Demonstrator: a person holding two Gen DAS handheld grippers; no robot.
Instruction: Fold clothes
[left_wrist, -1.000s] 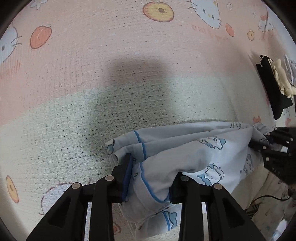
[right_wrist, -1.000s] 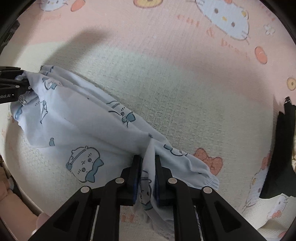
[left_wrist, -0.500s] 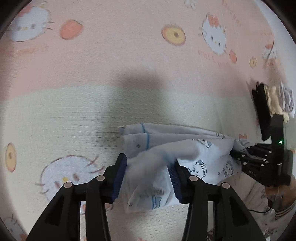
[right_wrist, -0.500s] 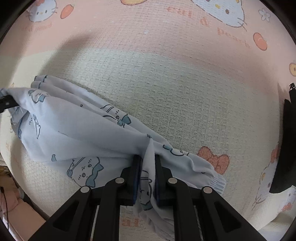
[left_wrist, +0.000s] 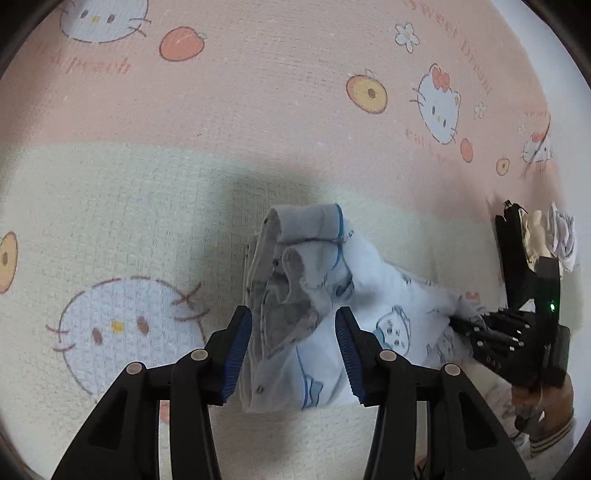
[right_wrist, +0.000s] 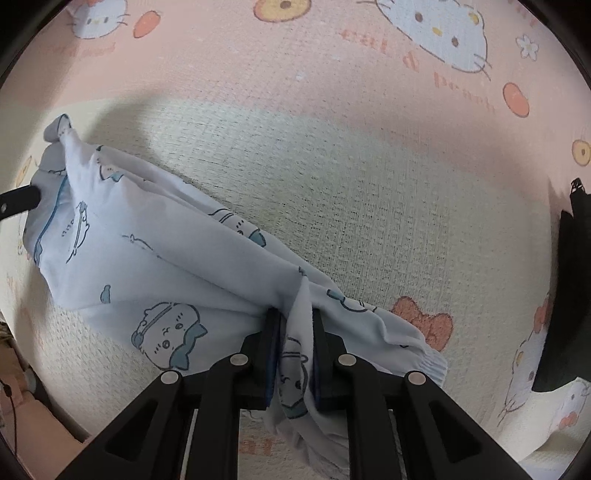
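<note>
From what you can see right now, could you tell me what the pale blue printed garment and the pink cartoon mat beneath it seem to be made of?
The pale blue garment looks like thin, soft woven cotton, matte: it drapes in loose folds, has printed cartoon figures, blue piping and a ribbed cuff. The mat looks like a textured woven or waffle-knit fabric, matte, judging by its fine grid of small squares; the exact fibre cannot be told.

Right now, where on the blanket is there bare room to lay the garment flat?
Free: the cream and pink blanket beyond and left of the pale blue garment. Crowded: the right edge, where the black item lies, and beside the right tongs.
</note>
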